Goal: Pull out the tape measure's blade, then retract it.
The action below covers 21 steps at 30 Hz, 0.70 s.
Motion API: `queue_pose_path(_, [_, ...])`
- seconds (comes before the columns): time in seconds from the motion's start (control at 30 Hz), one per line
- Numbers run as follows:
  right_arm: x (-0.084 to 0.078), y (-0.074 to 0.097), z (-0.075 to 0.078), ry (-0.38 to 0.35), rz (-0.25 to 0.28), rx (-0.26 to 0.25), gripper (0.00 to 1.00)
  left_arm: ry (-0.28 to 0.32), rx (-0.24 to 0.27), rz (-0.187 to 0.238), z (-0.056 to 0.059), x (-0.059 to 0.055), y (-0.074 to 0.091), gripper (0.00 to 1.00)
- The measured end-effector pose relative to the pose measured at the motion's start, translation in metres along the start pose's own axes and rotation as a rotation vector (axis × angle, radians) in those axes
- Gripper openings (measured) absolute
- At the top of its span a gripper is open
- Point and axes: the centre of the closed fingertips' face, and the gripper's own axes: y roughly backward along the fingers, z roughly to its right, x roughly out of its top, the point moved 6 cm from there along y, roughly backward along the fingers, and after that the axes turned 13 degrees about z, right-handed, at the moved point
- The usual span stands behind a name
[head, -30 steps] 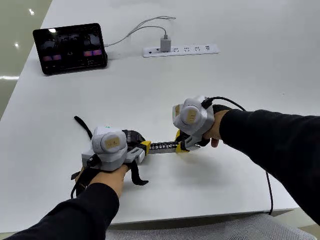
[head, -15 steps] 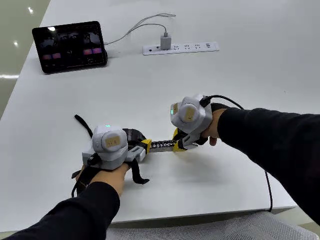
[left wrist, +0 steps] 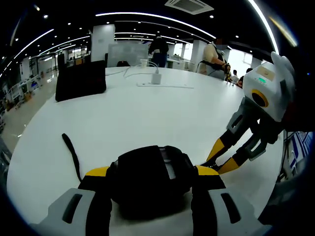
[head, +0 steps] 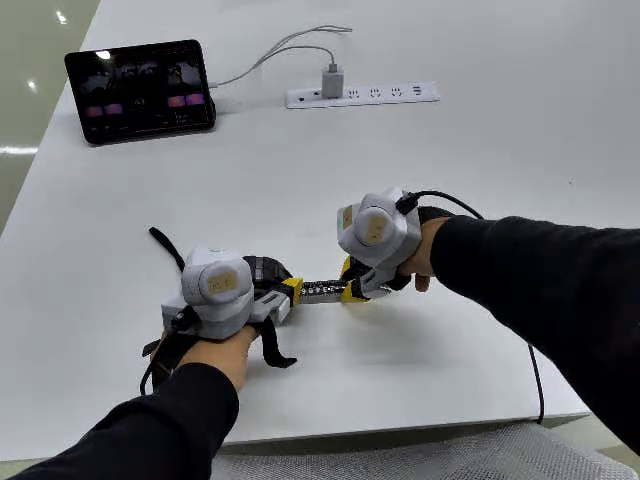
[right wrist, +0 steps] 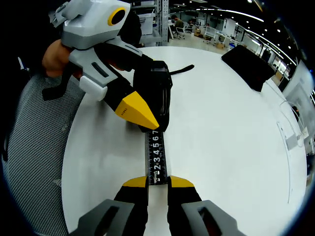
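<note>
On the left, the black tape measure case (head: 265, 272) is clamped by the left claw (left wrist: 151, 172) and rested on the white counter (head: 420, 180). A short length of numbered blade (right wrist: 156, 155) is seen drawn out rightward, and its end is pinched by the right claw (right wrist: 157, 183).

left gripper clamps the tape measure

the left gripper (left wrist: 152, 173) has its yellow-tipped jaws closed on either side of the black tape measure (left wrist: 150, 187) on the white table (left wrist: 147, 118). a black strap (left wrist: 72, 155) trails left. the right gripper (left wrist: 215, 166) angles in from the right, tips nearly together just beside it.
</note>
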Motion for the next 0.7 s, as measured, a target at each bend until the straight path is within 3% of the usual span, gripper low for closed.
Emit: queue_pose_path(0.7, [0.006, -0.0078, 0.0005, -0.028, 0.04, -0.002, 0.11, 0.012, -0.004, 0.0, -0.0006, 0.0004, 0.0005, 0.6])
